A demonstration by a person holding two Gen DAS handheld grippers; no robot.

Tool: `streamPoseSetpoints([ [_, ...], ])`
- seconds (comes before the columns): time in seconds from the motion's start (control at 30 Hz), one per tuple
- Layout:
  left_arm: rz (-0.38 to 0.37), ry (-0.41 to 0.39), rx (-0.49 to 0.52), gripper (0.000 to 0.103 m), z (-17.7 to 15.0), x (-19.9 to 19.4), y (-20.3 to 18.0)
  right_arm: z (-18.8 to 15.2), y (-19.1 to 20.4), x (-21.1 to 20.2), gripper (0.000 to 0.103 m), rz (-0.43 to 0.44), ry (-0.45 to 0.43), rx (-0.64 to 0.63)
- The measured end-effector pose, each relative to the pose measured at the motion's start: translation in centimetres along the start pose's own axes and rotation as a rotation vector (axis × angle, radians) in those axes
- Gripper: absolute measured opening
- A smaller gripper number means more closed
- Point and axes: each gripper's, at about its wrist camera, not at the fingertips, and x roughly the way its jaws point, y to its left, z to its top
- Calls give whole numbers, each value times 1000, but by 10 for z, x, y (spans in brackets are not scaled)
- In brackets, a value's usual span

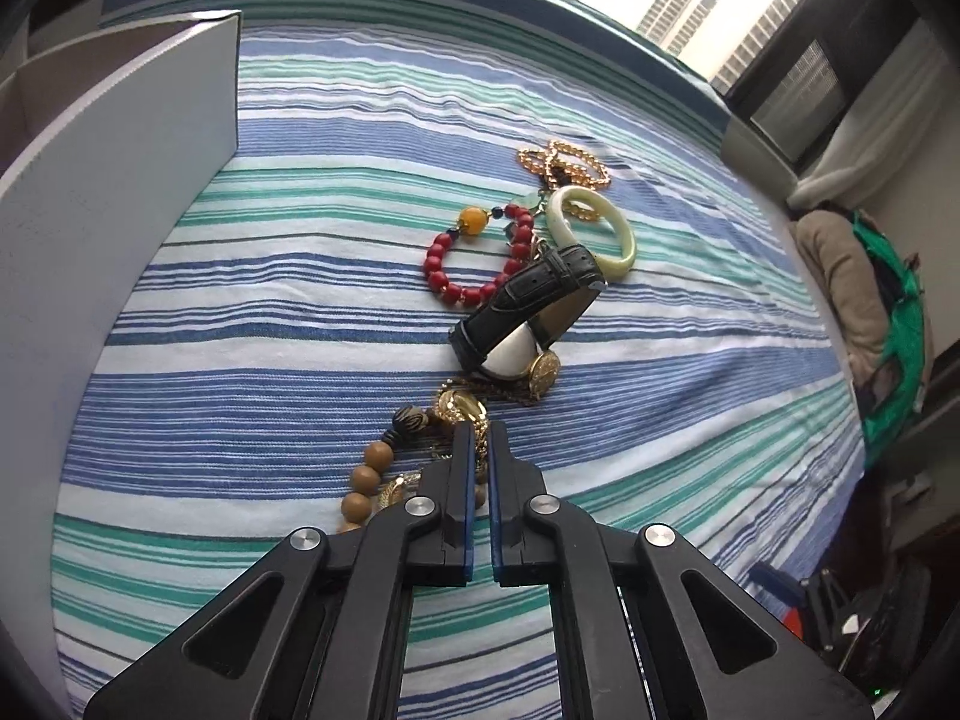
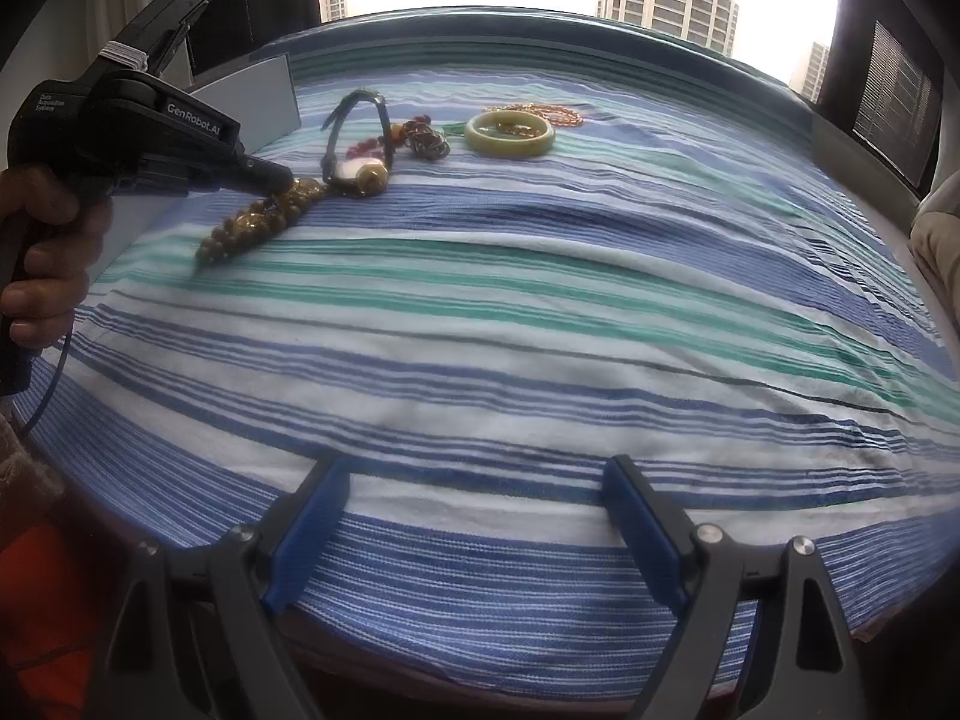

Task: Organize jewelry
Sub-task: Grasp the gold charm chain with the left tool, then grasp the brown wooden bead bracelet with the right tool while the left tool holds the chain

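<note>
My left gripper (image 1: 479,438) is shut on a gold chain necklace (image 1: 459,407) that lies tangled with a brown wooden bead bracelet (image 1: 367,477). Beyond it lie a black-strap watch (image 1: 528,306), a red bead bracelet (image 1: 474,252), a pale green jade bangle (image 1: 591,228) and a gold bead chain (image 1: 564,162). In the right wrist view the left gripper (image 2: 282,180) touches the brown beads (image 2: 252,225), with the watch (image 2: 360,144) and the bangle (image 2: 510,132) behind. My right gripper (image 2: 474,504) is open and empty near the front edge.
Everything lies on a blue, green and white striped cloth (image 1: 270,312). A grey open box (image 1: 120,138) stands at the left, also seen in the right wrist view (image 2: 252,96). Windows lie beyond the far edge.
</note>
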Motion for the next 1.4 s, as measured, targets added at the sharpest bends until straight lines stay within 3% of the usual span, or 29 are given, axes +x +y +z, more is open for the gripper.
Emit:
streamPoseSetpoints([
  [0.27, -87, -133, -47, 1, 4, -68, -5, 0, 0, 0, 88, 1, -2, -1],
  [0.6, -27, -280, -82, 1, -17, -151, 22, 6, 0, 2, 89, 15, 37, -7],
  [0.77, 14, -293, -113, 1, -32, -162, 42, 26, -3, 1, 88, 152, 57, 16],
  [0.9, 19, -281, -156, 1, -44, -159, 59, 68, 12, 0, 87, 256, -3, -37],
  [1.07, 17, -283, -185, 1, -58, -166, 69, 130, 57, 37, 62, 364, 38, -192],
  [1.17, 18, -289, -185, 1, -63, -171, 68, 152, 79, 68, 49, 371, 93, -266],
  [1.3, 16, -287, -187, 1, -66, -173, 71, 161, 102, 97, 46, 359, 133, -340],
  [1.4, 12, -283, -204, 1, -67, -171, 76, 163, 112, 103, 41, 311, 115, -387],
])
